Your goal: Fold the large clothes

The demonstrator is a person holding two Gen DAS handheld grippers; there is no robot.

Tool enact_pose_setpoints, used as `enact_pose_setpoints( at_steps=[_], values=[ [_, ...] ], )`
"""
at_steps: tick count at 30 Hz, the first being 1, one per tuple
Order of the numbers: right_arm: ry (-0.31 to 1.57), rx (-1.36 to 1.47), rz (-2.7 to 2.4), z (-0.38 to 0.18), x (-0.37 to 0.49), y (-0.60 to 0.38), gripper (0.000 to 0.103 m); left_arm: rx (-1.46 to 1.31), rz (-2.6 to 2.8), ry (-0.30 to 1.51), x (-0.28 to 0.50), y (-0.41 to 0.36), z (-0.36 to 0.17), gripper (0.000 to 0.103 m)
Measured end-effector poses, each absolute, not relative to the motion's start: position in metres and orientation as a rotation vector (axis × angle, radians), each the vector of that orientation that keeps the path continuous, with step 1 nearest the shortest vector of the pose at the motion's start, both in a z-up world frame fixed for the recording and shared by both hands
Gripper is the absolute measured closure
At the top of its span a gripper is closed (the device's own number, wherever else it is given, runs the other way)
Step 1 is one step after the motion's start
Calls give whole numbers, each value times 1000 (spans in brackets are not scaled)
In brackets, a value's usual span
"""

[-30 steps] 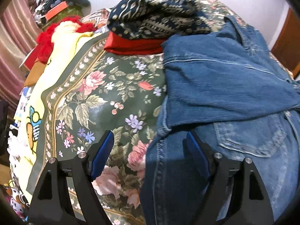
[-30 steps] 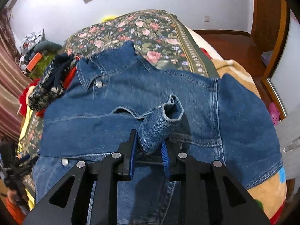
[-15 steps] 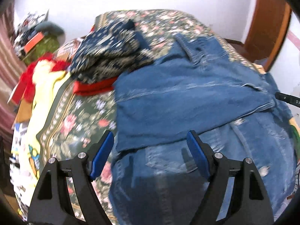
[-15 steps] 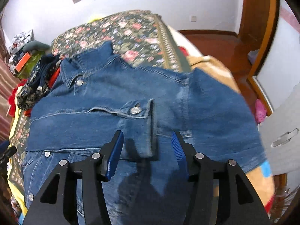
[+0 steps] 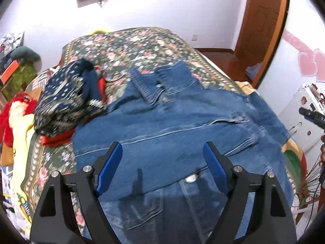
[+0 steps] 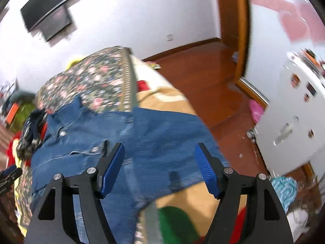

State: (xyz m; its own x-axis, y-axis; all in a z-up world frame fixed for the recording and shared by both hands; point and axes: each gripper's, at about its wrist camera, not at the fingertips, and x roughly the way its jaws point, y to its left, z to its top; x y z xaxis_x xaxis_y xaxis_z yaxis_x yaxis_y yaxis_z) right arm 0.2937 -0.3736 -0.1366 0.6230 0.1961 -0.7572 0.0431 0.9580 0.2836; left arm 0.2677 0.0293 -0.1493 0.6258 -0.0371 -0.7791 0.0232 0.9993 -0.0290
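A blue denim jacket (image 5: 172, 130) lies spread on the floral bedspread (image 5: 130, 46), one sleeve folded across its front. My left gripper (image 5: 162, 162) is open and empty above the jacket's lower half. The jacket also shows in the right wrist view (image 6: 126, 140), with its collar at the far left. My right gripper (image 6: 159, 166) is open and empty above the jacket's right side, near the bed's edge. The right gripper's tip (image 5: 310, 116) shows at the right edge of the left wrist view.
A pile of patterned navy and red clothes (image 5: 67, 99) lies left of the jacket. A red and yellow blanket (image 5: 16, 113) hangs at the bed's left side. A white cabinet (image 6: 292, 126), a wooden floor (image 6: 203, 71) and a door frame (image 6: 235, 30) lie to the right.
My right gripper let go of the sleeve cuff, opened wide and drew back to the right. My left gripper swung right and lifted over the jacket, staying open.
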Motion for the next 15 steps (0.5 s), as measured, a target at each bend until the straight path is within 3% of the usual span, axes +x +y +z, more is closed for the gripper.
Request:
enact_pose_setpoints(
  at_steps=[8, 15],
  values=[
    [1108, 632, 78, -209, 302, -419, 34, 9, -85, 930, 278, -3, -165, 20],
    [1120, 781, 77, -237, 316, -427, 34, -8, -67, 979, 278, 2, -181, 20]
  ],
)
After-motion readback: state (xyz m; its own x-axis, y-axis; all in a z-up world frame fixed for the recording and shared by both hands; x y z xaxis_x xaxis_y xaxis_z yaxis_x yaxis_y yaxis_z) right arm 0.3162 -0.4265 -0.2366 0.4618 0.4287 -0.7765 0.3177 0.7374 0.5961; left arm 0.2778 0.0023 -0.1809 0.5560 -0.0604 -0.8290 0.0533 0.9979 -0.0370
